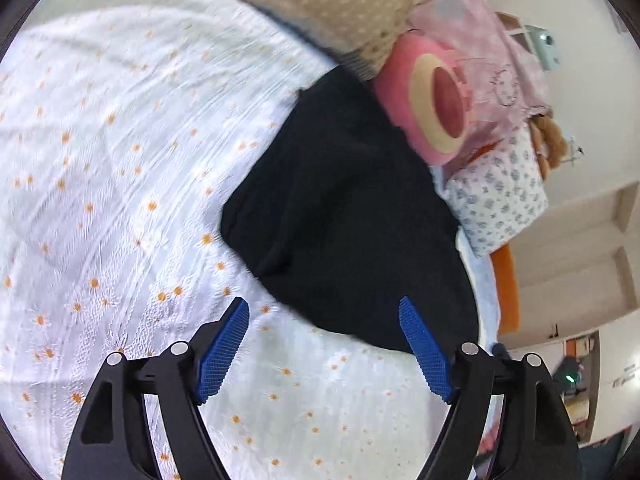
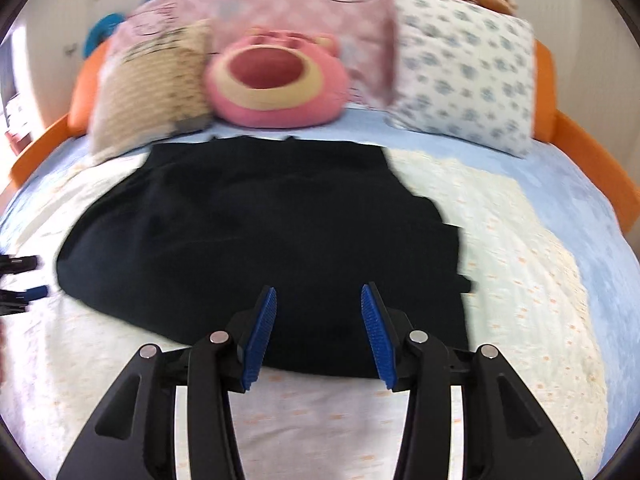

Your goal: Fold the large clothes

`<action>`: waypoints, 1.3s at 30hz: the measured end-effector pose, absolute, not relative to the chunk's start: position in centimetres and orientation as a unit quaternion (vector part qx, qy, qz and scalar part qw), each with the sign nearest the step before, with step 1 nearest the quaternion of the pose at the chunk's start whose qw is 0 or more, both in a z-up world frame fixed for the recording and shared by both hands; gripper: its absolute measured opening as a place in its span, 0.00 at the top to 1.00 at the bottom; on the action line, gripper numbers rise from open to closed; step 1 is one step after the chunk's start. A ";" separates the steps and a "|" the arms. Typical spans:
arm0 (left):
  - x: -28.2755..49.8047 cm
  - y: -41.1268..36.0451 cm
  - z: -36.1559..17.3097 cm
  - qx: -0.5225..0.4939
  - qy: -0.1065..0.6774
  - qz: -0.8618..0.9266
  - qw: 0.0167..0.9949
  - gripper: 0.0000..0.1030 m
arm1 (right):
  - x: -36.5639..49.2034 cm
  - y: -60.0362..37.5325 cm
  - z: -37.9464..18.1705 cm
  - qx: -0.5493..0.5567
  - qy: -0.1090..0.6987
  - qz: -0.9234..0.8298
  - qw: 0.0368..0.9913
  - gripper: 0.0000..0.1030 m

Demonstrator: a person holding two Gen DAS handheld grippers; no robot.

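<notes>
Both jaws gape, gripping nothing. The black garment sits at 12 o'clock from the right hand-held gripper, which looks nearer. It's at 1 o'clock from the left hand-held gripper.

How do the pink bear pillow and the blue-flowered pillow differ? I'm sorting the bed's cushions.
The bear pillow is round, plush and pink with a face; the flowered pillow is rectangular, white with small blue flowers. The bear pillow sits right behind the black garment; the flowered pillow stands off to the right. Both sit at the head of the bed.
</notes>
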State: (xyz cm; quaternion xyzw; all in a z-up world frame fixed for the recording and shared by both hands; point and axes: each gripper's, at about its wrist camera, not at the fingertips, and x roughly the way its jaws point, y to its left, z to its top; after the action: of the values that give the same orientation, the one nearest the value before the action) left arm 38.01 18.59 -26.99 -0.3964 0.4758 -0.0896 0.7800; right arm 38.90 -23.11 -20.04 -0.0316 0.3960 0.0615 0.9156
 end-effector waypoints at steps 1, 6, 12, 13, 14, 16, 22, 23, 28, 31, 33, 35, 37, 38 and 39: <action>38.2 18.4 -27.7 -0.403 0.476 -0.087 0.777 0.23 | 38.6 -22.3 -19.9 -0.033 0.394 0.070 0.916 0.57; 38.9 19.1 -29.5 -0.452 0.448 -0.090 0.766 0.20 | 37.4 -19.3 -20.3 -0.022 0.400 0.113 0.909 0.57; 40.4 19.3 -30.2 -0.495 0.426 -0.101 0.750 0.18 | 37.5 -18.5 -22.0 -0.008 0.419 0.130 0.899 0.57; 40.6 19.4 -30.3 -0.504 0.422 -0.100 0.747 0.18 | 37.7 -18.5 -22.3 -0.004 0.421 0.130 0.898 0.57; 40.9 19.5 -30.2 -0.513 0.416 -0.101 0.744 0.18 | 37.8 -18.5 -22.5 -0.001 0.422 0.128 0.898 0.57; 41.6 19.5 -30.1 -0.526 0.410 -0.106 0.738 0.16 | 38.1 -18.6 -22.6 0.006 0.418 0.128 0.899 0.57; 43.3 18.8 -30.0 -0.512 0.404 -0.101 0.751 0.31 | 38.7 -18.0 -20.9 0.040 0.371 0.150 0.916 0.55; 43.3 18.5 -30.4 -0.503 0.409 -0.091 0.756 0.41 | 38.7 -17.4 -20.6 0.037 0.360 0.153 0.919 0.55; 43.1 19.1 -31.1 -0.489 0.419 -0.087 0.760 0.67 | 39.1 -15.3 -20.1 0.036 0.347 0.160 0.924 0.48; 43.4 18.8 -30.3 -0.462 0.429 -0.081 0.772 0.69 | 39.2 -14.6 -20.3 0.044 0.343 0.158 0.925 0.35; 43.4 18.5 -29.7 -0.447 0.428 -0.073 0.782 0.70 | 39.2 -14.2 -20.6 0.041 0.345 0.153 0.925 0.36; 43.4 18.3 -29.3 -0.438 0.429 -0.071 0.787 0.70 | 39.1 -13.6 -21.2 0.023 0.348 0.139 0.927 0.36; 43.5 18.4 -29.1 -0.433 0.432 -0.071 0.788 0.70 | 38.9 -13.2 -21.7 0.009 0.350 0.130 0.928 0.45; 43.5 18.3 -29.0 -0.428 0.433 -0.072 0.790 0.70 | 38.8 -13.0 -22.1 0.004 0.352 0.122 0.928 0.50; 43.5 18.3 -28.9 -0.422 0.435 -0.071 0.792 0.70 | 38.7 -13.0 -22.4 0.005 0.355 0.121 0.927 0.56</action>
State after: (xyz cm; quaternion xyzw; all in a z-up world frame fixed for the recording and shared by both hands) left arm 43.54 18.28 -28.87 -0.4218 0.4352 -0.0706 0.7923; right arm 38.72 -12.98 -22.40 0.0046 0.3548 0.1206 0.9271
